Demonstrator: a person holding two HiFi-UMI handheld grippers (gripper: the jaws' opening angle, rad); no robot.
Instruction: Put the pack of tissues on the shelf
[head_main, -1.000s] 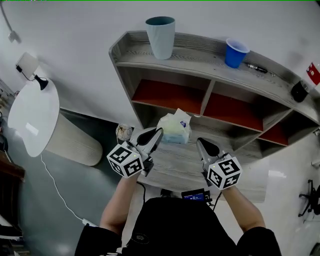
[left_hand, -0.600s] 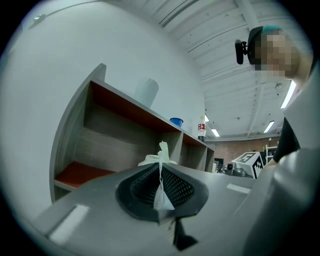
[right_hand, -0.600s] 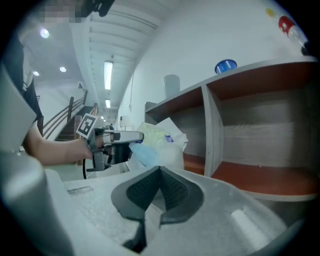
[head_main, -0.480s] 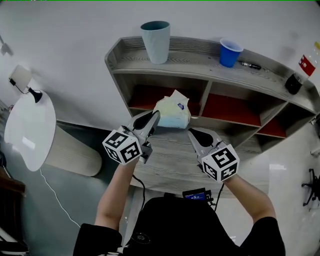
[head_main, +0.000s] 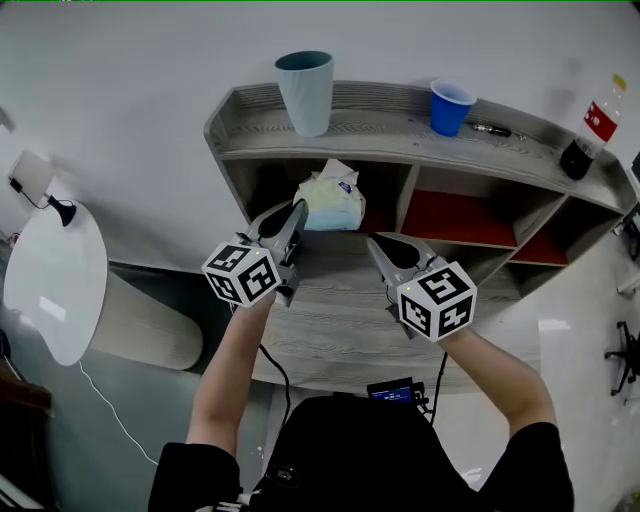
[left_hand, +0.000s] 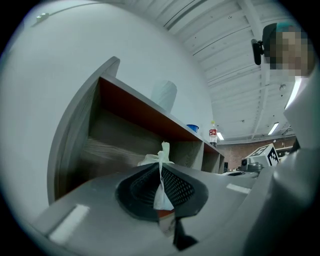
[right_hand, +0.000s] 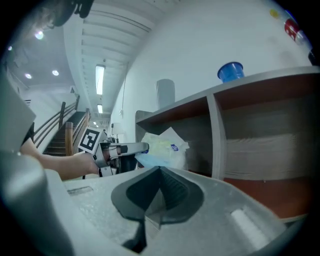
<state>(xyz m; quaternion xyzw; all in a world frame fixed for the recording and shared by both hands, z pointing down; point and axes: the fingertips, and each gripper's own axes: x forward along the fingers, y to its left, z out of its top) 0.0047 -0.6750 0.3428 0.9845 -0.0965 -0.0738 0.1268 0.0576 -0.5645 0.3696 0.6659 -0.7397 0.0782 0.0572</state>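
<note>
Carry step: pack of tissues (head_main: 328, 198), wrapper pinched in left hand-held gripper (head_main: 297, 208), hung before shelf (head_main: 385, 126); right hand-held gripper (head_main: 372, 244) stood pressed together, empty; next, probably insertion and release.

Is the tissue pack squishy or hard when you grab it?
Probably squishy: the pack of tissues looks crumpled, and its thin wrapper edge is pinched flat in the left gripper. Likely light too, since it hangs from that one pinched edge.

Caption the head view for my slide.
Left gripper holds the pack of tissues before the shelf, left compartment; right gripper shut, empty.
</note>
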